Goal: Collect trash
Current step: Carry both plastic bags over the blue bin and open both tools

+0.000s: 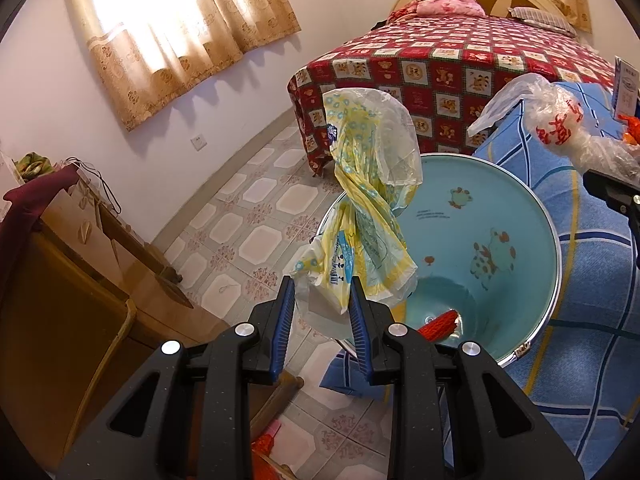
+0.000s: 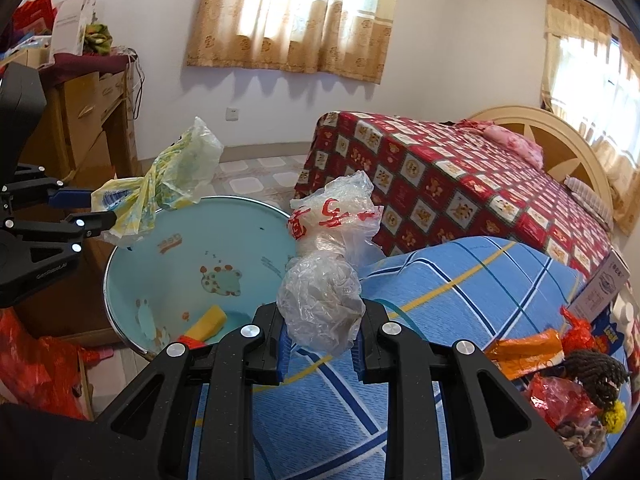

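My left gripper (image 1: 322, 300) is shut on a yellow and clear plastic bag (image 1: 368, 196), held up at the near left rim of a light blue basin (image 1: 520, 216). A red and yellow wrapper (image 1: 440, 325) lies in the basin's bottom. The right wrist view shows the left gripper (image 2: 102, 208), the yellow bag (image 2: 168, 184) and the basin (image 2: 240, 232). My right gripper (image 2: 320, 344) is shut on a crumpled clear plastic bag with red print (image 2: 328, 272), held above the blue checked cover just right of the basin. That bag also shows in the left wrist view (image 1: 560, 128).
The basin rests on a blue checked cover (image 2: 460, 288). More wrappers, an orange packet (image 2: 524, 352) and a knitted toy (image 2: 596, 372) lie on it at right. A bed with a red quilt (image 2: 460, 176) stands behind. A wooden cabinet (image 1: 80, 280) stands at left on the tiled floor.
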The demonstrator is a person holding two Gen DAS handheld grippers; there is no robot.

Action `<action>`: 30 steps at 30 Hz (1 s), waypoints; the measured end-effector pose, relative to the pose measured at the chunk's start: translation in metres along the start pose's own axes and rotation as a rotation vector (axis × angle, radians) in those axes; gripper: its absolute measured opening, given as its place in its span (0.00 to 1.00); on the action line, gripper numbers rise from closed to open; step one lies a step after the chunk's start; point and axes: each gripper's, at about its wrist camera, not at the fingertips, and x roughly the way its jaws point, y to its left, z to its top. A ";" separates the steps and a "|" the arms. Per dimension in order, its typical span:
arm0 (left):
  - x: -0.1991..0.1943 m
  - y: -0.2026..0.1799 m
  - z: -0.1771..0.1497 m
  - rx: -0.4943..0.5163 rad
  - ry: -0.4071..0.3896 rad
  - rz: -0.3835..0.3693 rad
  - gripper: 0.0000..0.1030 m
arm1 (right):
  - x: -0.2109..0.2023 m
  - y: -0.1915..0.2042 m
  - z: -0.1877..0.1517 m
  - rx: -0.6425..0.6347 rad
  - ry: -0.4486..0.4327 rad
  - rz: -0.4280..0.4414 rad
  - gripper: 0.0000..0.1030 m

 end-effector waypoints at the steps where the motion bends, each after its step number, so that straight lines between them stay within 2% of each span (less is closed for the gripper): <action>1: 0.000 0.000 0.000 -0.001 0.002 -0.001 0.27 | 0.000 0.001 0.000 -0.001 0.000 0.002 0.24; 30: 0.001 -0.005 -0.003 0.012 0.009 -0.030 0.28 | 0.005 0.015 0.004 -0.037 0.006 0.038 0.24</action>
